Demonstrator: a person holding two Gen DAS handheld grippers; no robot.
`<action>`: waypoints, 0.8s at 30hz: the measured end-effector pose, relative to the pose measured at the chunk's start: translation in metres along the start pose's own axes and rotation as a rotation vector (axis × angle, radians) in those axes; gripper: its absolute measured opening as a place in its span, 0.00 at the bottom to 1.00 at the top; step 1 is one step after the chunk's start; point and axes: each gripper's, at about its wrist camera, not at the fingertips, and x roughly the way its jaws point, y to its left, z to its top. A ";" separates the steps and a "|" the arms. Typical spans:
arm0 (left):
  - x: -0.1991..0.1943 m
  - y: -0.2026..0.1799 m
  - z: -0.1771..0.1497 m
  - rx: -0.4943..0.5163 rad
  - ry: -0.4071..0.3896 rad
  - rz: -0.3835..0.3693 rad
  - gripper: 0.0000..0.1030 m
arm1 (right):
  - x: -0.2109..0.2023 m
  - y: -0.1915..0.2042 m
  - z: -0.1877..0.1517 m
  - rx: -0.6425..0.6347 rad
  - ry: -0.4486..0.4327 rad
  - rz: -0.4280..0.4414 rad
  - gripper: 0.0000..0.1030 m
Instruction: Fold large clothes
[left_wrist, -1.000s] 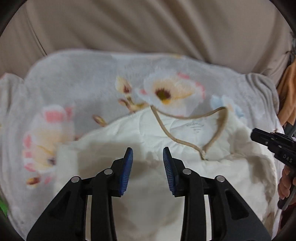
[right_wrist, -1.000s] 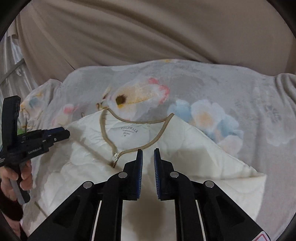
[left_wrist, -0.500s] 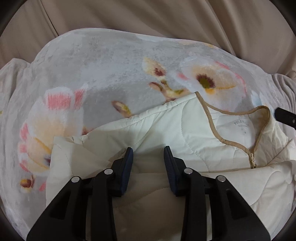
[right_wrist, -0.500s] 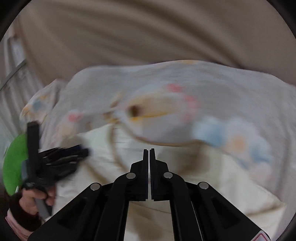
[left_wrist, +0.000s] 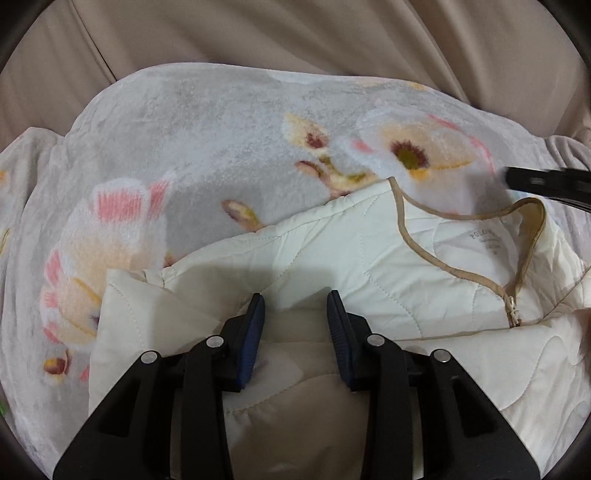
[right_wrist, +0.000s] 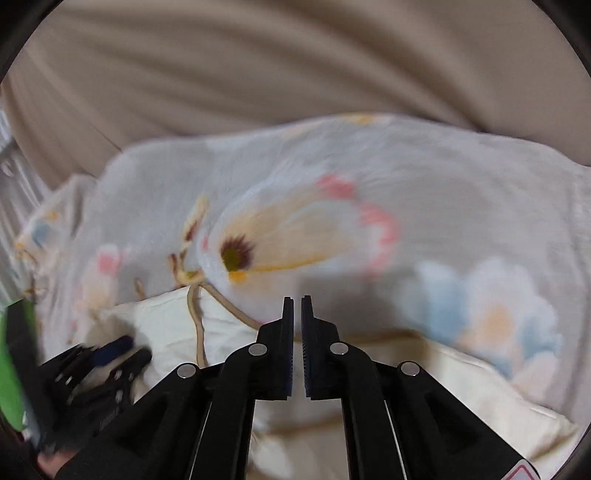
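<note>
The floral blanket (left_wrist: 207, 155) is supporting the cream quilted jacket (left_wrist: 369, 266), lying near, collar at far right. A fold step is in hand. The left gripper (left_wrist: 293, 306) is hovering, jaws apart; next it needs an edge. The right gripper (right_wrist: 296, 310) is showing jaws nearly together, nothing visibly between them.

One cream quilted jacket (left_wrist: 388, 266) is counted, laid on one floral blanket (left_wrist: 207, 155), with one tan-trimmed neckline (left_wrist: 424, 243) and one zipper pull (left_wrist: 512, 308) seen on it. Two grippers are counted, the left gripper (left_wrist: 295, 306) and the right gripper (right_wrist: 296, 314), each with two fingers. One beige curtain (left_wrist: 295, 37) is seen beyond the blanket's far edge.
</note>
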 end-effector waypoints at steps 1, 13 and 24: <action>-0.005 0.001 -0.001 -0.006 -0.002 -0.006 0.33 | -0.017 -0.014 -0.005 0.002 -0.019 -0.005 0.05; -0.010 -0.119 -0.011 0.233 0.017 -0.094 0.42 | -0.013 -0.085 -0.070 -0.034 0.151 -0.026 0.00; -0.071 -0.119 -0.037 0.270 -0.117 0.004 0.45 | -0.159 -0.132 -0.128 0.101 -0.039 -0.169 0.08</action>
